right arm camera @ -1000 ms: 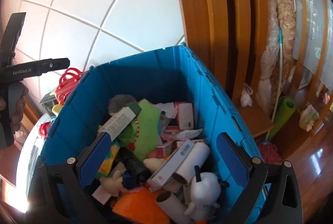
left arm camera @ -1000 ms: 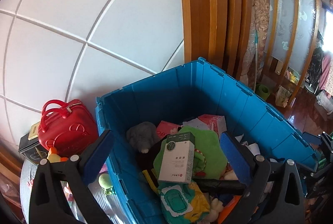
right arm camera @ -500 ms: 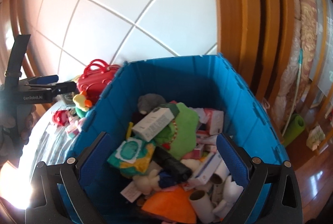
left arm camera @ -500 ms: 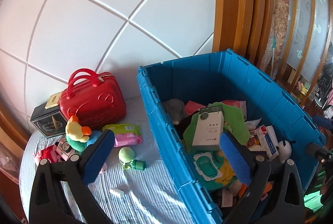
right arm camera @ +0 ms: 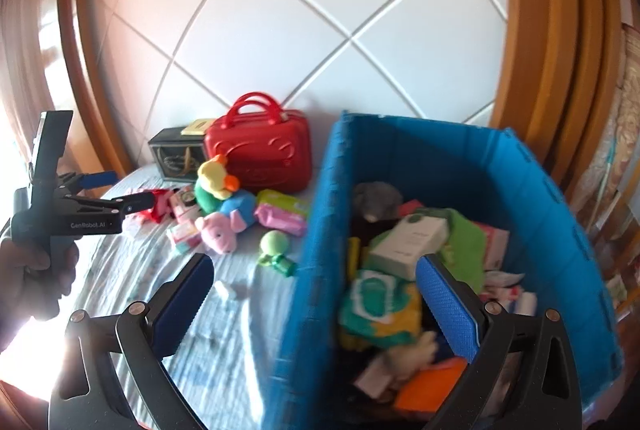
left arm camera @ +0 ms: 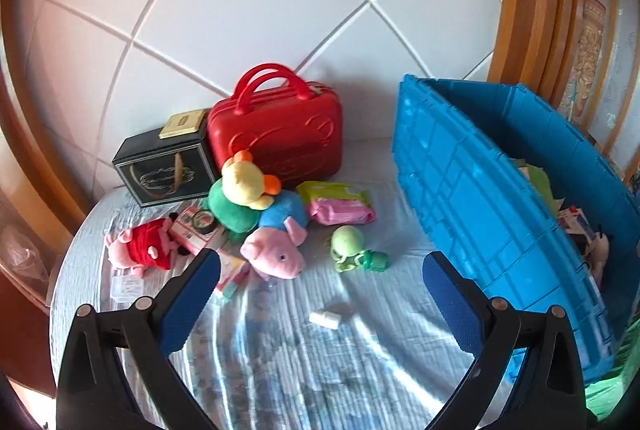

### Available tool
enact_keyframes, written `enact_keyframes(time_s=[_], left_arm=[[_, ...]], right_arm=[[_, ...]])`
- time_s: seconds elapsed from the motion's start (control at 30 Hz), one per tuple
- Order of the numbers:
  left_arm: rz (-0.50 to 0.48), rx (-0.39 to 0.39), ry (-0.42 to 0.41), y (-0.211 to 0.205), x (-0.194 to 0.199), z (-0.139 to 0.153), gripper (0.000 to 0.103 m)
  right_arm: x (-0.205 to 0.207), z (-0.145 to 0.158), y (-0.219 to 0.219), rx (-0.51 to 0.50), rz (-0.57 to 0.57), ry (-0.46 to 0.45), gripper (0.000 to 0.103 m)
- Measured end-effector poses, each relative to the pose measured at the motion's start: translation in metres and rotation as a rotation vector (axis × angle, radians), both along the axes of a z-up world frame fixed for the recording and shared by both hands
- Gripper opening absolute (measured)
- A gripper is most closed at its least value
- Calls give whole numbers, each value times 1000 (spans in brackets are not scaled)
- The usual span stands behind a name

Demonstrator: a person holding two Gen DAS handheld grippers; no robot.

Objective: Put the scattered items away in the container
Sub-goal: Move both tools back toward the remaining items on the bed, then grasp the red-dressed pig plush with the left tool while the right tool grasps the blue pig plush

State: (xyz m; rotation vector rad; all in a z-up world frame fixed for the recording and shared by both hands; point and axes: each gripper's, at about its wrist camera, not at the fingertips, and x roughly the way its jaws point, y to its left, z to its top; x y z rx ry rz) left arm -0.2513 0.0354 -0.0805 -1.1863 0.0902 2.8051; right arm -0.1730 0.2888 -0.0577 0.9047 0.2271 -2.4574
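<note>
The blue bin (left arm camera: 472, 198) (right arm camera: 320, 230) stands on the right of the bed and holds several items, among them a white box (right arm camera: 408, 242) and a green wipes pack (right arm camera: 372, 298). Left of it lie a pink pig plush (left arm camera: 276, 250) (right arm camera: 220, 228), a yellow-green duck plush (left arm camera: 240, 194), a green turtle toy (left arm camera: 352, 250) (right arm camera: 274, 248), a pink wipes pack (left arm camera: 340, 206), a red-dressed pig (left arm camera: 140, 246) and a small white tube (left arm camera: 325, 319). My left gripper (left arm camera: 320, 302) is open and empty above the bedsheet. My right gripper (right arm camera: 312, 298) is open and empty over the bin's left wall.
A red mini suitcase (left arm camera: 276, 134) and a black box (left arm camera: 164, 166) stand against the white quilted headboard (left arm camera: 248, 10). A pink carton (left arm camera: 196, 230) lies by the plushes. Wooden frame posts (right arm camera: 560, 50) rise at the right. The left gripper (right arm camera: 80, 208) shows in the right wrist view.
Both grippers swung left, away from the bin. The left one now faces the scattered toys on the bed; the right one now straddles the bin's left wall. Both stay open.
</note>
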Motion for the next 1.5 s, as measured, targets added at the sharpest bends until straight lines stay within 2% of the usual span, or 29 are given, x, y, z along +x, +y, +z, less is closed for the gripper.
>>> enact_keyframes(time_s=[0.27, 0.37, 0.53, 0.7, 0.83, 1.07, 1.27, 1.37, 1.43, 1.5], left_arm=[[77, -33, -32, -117, 1, -43, 103], [89, -46, -33, -150, -6, -53, 103], [96, -59, -19, -200, -24, -72, 103], [79, -101, -14, -239, -57, -106, 103], [37, -173, -30, -265, -94, -148, 103], [-58, -297, -104, -297, -164, -226, 103], [-131, -371, -88, -307, -197, -254, 103], [-167, -409, -137, -311, -213, -274, 103], [-175, -466, -174, -310, -222, -291, 103], [-178, -530, -172, -307, -226, -304, 103]], right_arm=[[-1, -57, -119, 32, 66, -55, 103], [-11, -78, -153, 23, 66, -92, 103], [-28, -110, -208, 50, 61, -97, 103], [-49, -147, -253, 83, 34, -114, 103], [-70, -178, -284, 124, 20, -144, 103], [-90, -222, -315, 216, 6, -175, 103], [-117, -252, -336, 231, -23, -206, 103], [-137, -267, -347, 223, -40, -224, 103], [-152, -278, -354, 223, -61, -237, 103], [-166, -288, -360, 225, -77, -250, 103]])
